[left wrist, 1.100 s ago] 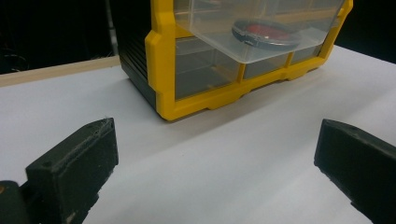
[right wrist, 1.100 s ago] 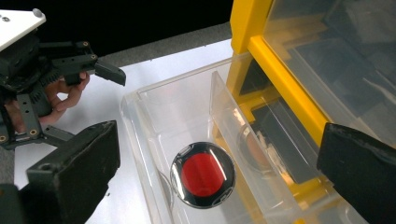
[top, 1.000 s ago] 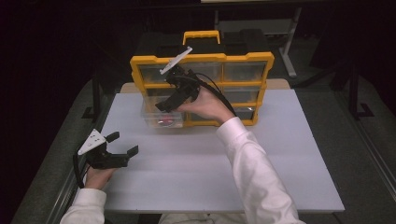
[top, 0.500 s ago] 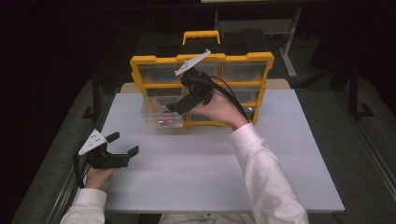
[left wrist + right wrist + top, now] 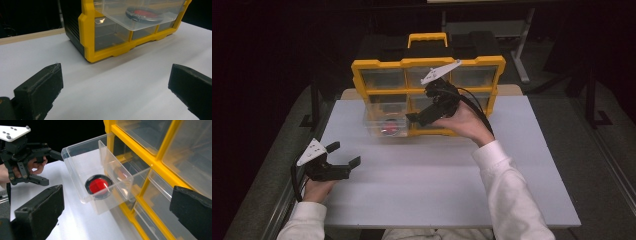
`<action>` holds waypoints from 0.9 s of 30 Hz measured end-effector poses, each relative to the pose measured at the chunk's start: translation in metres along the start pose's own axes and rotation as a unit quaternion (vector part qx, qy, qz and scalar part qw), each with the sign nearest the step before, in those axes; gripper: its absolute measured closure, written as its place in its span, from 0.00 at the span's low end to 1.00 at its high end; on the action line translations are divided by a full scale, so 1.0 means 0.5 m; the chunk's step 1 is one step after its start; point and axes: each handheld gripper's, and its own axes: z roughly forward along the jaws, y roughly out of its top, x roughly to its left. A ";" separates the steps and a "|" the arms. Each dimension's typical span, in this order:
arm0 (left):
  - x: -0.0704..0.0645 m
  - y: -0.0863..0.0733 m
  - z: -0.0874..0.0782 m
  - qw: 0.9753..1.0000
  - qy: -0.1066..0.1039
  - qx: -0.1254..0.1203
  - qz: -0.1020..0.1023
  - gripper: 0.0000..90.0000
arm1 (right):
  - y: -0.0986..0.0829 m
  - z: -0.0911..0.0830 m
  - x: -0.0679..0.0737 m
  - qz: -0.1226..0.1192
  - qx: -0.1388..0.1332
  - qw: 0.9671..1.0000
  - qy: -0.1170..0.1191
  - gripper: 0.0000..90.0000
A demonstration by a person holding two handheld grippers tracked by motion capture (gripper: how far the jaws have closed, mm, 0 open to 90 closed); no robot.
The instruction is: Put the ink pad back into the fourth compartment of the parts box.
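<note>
High view first: no brand, label or writing is readable anywhere on the yellow organizer [image 5: 428, 95], which is standing at the upper centre of the frame on the white table [image 5: 447, 190]. Its clear drawer [image 5: 386, 122] is sticking out of the lower left cell, and a red disc [image 5: 389, 127] is lying inside it. The right gripper [image 5: 419, 117] is hovering just right of the drawer, the hand [image 5: 467, 122] angled up and leftwards, the jaws standing apart with nothing between them. At lower left the left gripper [image 5: 346, 155] is resting low over the table, well apart from the organizer, jaws spread wide and empty. Left gripper view: both black jaws are rising at the bottom corners, far apart, gripping nothing; the organizer is filling the upper middle, the drawer overhanging at the top with the disc showing through its floor. Right gripper view: the jaws are again sitting wide at the bottom corners, empty, while the drawer is occupying the centre with the disc against its divider, and the left gripper is showing at upper left.
</note>
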 end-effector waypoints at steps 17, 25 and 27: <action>-0.002 0.000 0.005 1.000 -0.002 0.003 0.001 0.00 | -0.073 -0.054 -0.015 0.017 -0.030 0.999 -0.023 0.00; -0.002 -0.001 0.008 1.000 -0.002 0.006 0.003 0.00 | -0.101 -0.069 -0.012 0.020 -0.040 0.998 -0.037 0.00; -0.001 -0.001 0.008 1.000 -0.002 0.006 0.003 0.00 | -0.109 -0.072 -0.014 0.021 -0.043 0.998 -0.039 0.00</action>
